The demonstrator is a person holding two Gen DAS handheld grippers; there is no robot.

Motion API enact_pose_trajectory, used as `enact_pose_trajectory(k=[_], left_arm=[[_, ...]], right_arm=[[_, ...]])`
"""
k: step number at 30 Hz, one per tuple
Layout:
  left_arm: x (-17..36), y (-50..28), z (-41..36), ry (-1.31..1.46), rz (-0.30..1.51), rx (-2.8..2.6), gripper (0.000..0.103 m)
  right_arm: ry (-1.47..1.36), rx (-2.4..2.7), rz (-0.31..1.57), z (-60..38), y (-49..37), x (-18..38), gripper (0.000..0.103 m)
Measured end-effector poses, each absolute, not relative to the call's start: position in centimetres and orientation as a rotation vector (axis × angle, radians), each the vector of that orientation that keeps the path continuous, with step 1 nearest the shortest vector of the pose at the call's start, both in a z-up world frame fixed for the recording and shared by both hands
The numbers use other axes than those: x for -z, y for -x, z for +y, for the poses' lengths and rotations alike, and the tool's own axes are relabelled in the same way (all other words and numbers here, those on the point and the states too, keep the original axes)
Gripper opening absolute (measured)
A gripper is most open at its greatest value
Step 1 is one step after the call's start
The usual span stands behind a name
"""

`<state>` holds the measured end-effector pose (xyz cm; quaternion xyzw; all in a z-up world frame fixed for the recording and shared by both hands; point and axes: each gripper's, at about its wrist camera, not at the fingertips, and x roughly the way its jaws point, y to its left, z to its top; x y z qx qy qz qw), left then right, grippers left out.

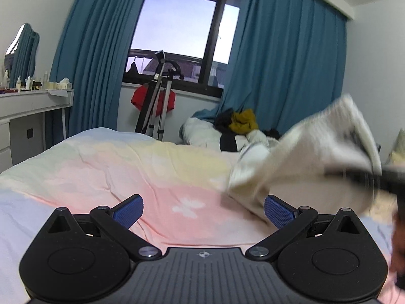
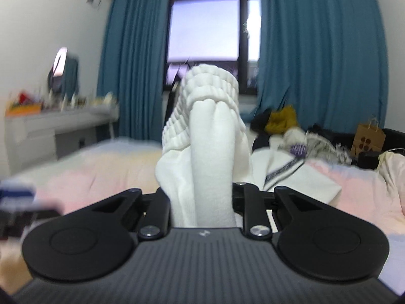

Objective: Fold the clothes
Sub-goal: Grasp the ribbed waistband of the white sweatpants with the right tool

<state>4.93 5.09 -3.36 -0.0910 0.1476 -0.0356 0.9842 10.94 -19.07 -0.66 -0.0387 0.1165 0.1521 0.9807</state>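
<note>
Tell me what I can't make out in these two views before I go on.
- Right gripper pads: right wrist view, buried in the white sock it clamps.
- Sock's lower end: cut off behind the gripper body.
- Same sock in the left wrist view: motion-blurred.
- Clothes pile: blurred, items indistinct.

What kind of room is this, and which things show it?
Most likely a bedroom at home: a bed with a pastel duvet, a dressing table with a mirror and bottles, and blue curtains beside a window.
</note>
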Motion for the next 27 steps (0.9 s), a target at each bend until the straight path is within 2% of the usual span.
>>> enact_pose_trajectory(k=[6,8,11,13,20,23,25,27], left_arm=[[2.9,-4.5,7.4,0.276,0.316,0.106,0.103],[2.9,-4.6,7.6,0.265,0.318,0.102,0.103],[3.2,-4.8,7.0,0.217,0.335,0.092,0.103],[3.3,-5.0,6.7,0.195,0.342,0.089,0.103],[3.6,-5.2,6.7,0.180,0.352,0.082,0.103],[3.8,-5.5,6.9,0.194,0.359,0.077,0.103],[3.9,-5.4,7.0,0.199,0.362,0.073,0.103],[4.1,-5.5,7.0,0.200,0.363,0.072,0.103]], right_arm=[[0.173,-0.253,0.567,-16.8,-8.2,4.8,0.021],[0.193,-0.224,0.622,-16.7,-7.6,5.8,0.023],[0.198,-0.213,0.586,-15.9,-6.1,5.2,0.029],[0.195,-0.214,0.554,-16.2,-5.0,5.0,0.038],[0.228,-0.200,0.543,-14.9,-3.9,4.6,0.041],[0.323,-0.190,0.641,-13.8,-5.3,6.5,0.051],[0.372,-0.236,0.681,-12.9,-5.6,7.4,0.080],[0.420,-0.282,0.720,-12.0,-5.9,8.3,0.087]])
